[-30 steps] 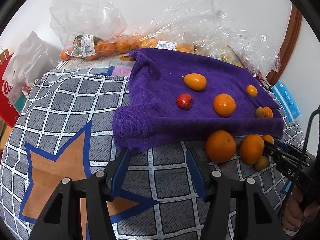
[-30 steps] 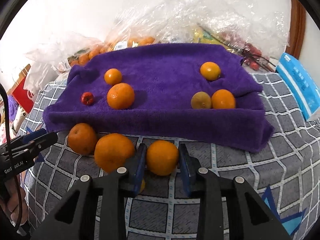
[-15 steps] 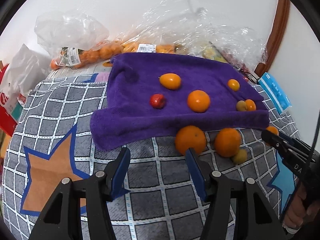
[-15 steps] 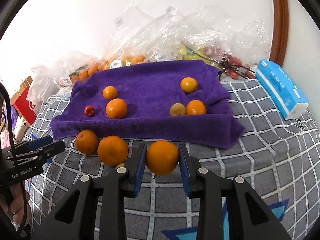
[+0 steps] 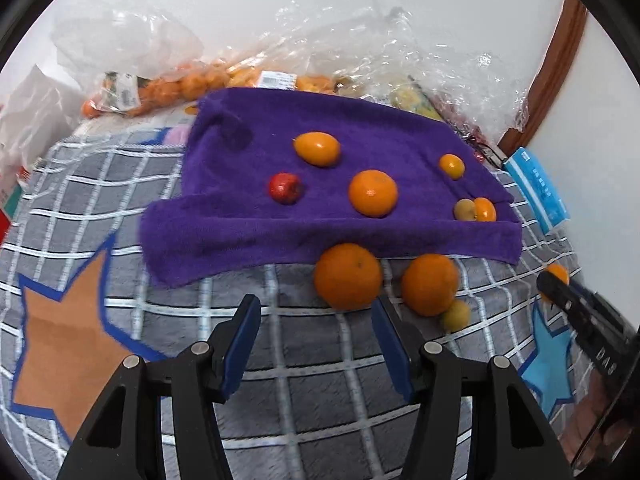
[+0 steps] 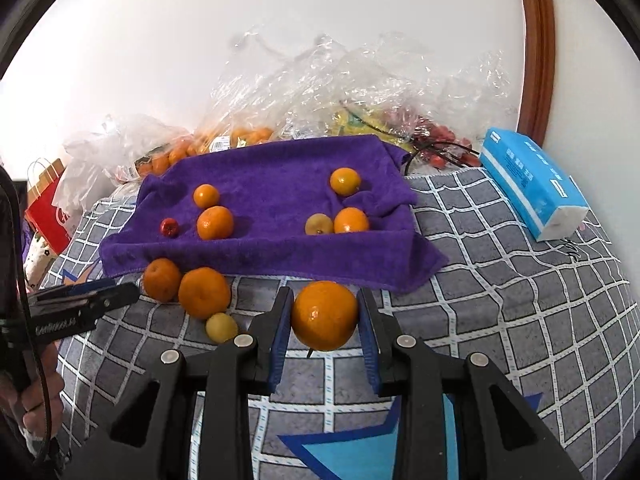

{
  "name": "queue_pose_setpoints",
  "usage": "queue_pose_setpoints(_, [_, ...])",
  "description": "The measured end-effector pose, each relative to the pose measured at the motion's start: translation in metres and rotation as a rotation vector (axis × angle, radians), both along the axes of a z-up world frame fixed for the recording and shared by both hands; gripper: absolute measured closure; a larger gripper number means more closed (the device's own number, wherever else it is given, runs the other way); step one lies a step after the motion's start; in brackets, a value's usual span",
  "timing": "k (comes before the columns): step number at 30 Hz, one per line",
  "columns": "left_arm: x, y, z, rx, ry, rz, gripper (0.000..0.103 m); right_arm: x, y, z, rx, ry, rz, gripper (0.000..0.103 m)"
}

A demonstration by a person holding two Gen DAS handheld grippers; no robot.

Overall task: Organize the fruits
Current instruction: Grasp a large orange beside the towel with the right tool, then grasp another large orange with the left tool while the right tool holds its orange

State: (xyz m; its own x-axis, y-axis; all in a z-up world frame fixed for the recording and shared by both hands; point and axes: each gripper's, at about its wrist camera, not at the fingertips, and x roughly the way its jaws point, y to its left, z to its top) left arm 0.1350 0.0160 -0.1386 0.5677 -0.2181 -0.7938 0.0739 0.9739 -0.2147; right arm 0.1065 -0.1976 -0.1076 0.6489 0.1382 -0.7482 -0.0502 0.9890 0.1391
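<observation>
Right gripper (image 6: 325,330): fingers (image 6: 280,330) closed narrow on a round orange (image 6: 324,316), both blue pads pressed to its sides. Orange is held clear above the grey checked cloth (image 6: 500,300), just near of the purple towel's front edge. Stem dimple faces the camera, low left; fruit is near spherical, no clear long axis.

Left gripper (image 5: 316,346): fingers (image 5: 244,340) part open, nothing between them, touching nothing, over bare checked cloth. In the right wrist view its fingers show side-on at left, the tip just beside the leftmost loose orange; partly legible white lettering on the body, "Gen…".

Loose on the cloth, near of the towel: two oranges (image 5: 347,276) (image 5: 430,284) side by side and a small yellow fruit (image 5: 456,315) touching the right one.

Purple towel (image 5: 360,136) further back, front edge folded thick. On it: a small red fruit (image 5: 285,188), a round orange (image 5: 373,193), an oval orange fruit (image 5: 318,149) with long axis lying left-right, a small orange (image 5: 452,166), and a brownish fruit (image 5: 465,210) touching an orange one at the right edge.

Right of the towel: a blue tissue pack (image 6: 532,188), print unreadable.

Far, against the wall: clear plastic bags (image 6: 340,92) of orange fruit with white price labels, text too small. Red paper bag (image 6: 46,208) far left, white lettering cut off.
</observation>
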Motion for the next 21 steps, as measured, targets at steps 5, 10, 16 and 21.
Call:
queue_pose_setpoints(5, [0.007, -0.014, -0.006, 0.008, -0.010, -0.013, 0.047, -0.004, -0.008, -0.004, 0.002, 0.000, 0.009, 0.071])
queue_pose_setpoints(10, [0.015, -0.022, -0.013, 0.033, -0.017, 0.000, 0.047, -0.004, -0.010, -0.012, 0.009, 0.007, 0.017, 0.071])
queue_pose_setpoints(16, [0.017, -0.027, -0.021, 0.030, -0.056, 0.016, 0.052, -0.004, -0.005, -0.018, 0.007, 0.015, 0.035, 0.071])
queue_pose_setpoints(21, [0.012, -0.030, -0.021, 0.055, -0.097, 0.006, 0.062, -0.007, -0.002, -0.020, 0.017, 0.016, 0.043, 0.071])
